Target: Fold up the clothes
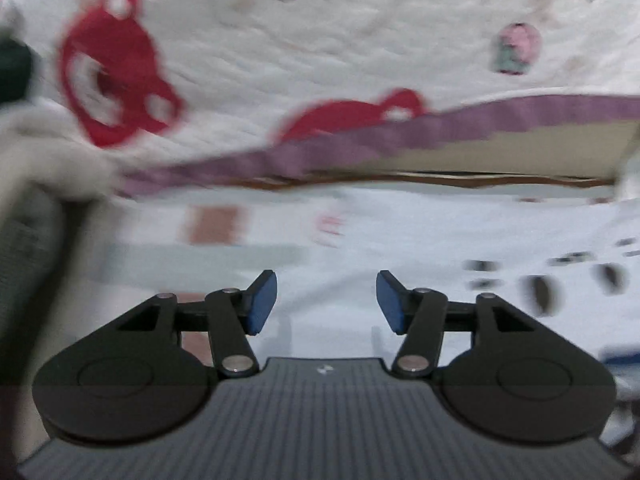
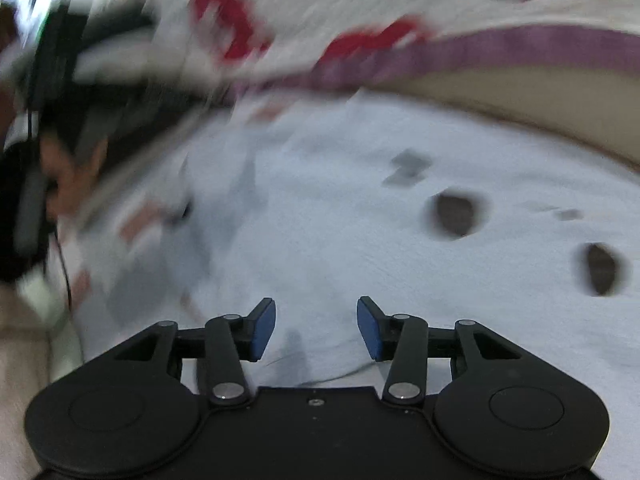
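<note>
A white garment (image 1: 360,232) with dark prints lies spread flat under both grippers; it also shows in the right wrist view (image 2: 340,220), with dark oval prints (image 2: 454,210) at its right. My left gripper (image 1: 326,300) is open and empty, just above the cloth. My right gripper (image 2: 316,328) is open and empty, low over the same cloth. Both views are motion-blurred.
Behind the garment is a white quilt (image 1: 320,40) with red patterns and a purple border (image 1: 440,128), also in the right wrist view (image 2: 520,46). The person's head with a dark headset (image 2: 48,168) is at the left of the right wrist view.
</note>
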Demonstrator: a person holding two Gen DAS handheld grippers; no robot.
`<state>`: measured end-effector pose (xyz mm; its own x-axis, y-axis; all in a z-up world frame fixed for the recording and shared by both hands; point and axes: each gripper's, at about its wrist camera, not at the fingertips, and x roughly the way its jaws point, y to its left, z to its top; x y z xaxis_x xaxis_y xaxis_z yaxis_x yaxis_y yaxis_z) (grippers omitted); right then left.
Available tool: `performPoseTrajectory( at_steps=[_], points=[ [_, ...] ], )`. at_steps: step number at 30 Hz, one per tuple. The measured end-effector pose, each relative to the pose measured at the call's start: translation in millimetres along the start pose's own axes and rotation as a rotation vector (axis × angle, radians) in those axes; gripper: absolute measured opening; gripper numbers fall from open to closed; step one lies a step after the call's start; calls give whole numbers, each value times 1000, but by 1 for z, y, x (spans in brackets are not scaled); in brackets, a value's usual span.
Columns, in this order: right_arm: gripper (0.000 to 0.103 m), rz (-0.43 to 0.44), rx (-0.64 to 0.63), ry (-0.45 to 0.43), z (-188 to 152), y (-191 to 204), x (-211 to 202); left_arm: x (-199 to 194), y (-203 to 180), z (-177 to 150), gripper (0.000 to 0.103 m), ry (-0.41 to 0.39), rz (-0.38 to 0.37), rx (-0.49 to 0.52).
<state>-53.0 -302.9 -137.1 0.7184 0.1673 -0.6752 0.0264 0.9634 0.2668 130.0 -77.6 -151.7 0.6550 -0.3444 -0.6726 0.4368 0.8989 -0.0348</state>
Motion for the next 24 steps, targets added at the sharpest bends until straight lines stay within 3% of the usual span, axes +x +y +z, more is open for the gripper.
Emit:
performPoseTrajectory(
  at_steps=[2, 7, 9, 12, 14, 18, 20, 22, 24],
  points=[
    [51, -96, 72, -77, 4, -34, -35, 3, -19, 3, 54, 24, -96, -6],
    [51, -356, 271, -178, -3, -122, -109, 16, -110, 11, 54, 109, -273, 130],
    [51, -379, 379, -218, -16, -149, -128, 24, -150, 17, 54, 142, -366, 159],
    [51, -326, 506, -267, -33, -168, -142, 42, -198, 32, 55, 187, -532, 130],
    [52, -313, 541, -273, -44, -172, -140, 56, -223, 40, 55, 212, -599, 108],
    [56, -363, 463, -215, -47, -169, -120, 77, -246, 40, 57, 255, -692, 68],
    [56, -378, 394, -175, -39, -169, -106, 89, -244, 31, 57, 273, -690, 48],
    [44, -411, 309, -120, -29, -170, -91, 104, -242, 25, 57, 301, -673, 3],
    [13, -409, 279, -107, -18, -171, -86, 115, -247, 24, 57, 332, -692, -34]
  ],
)
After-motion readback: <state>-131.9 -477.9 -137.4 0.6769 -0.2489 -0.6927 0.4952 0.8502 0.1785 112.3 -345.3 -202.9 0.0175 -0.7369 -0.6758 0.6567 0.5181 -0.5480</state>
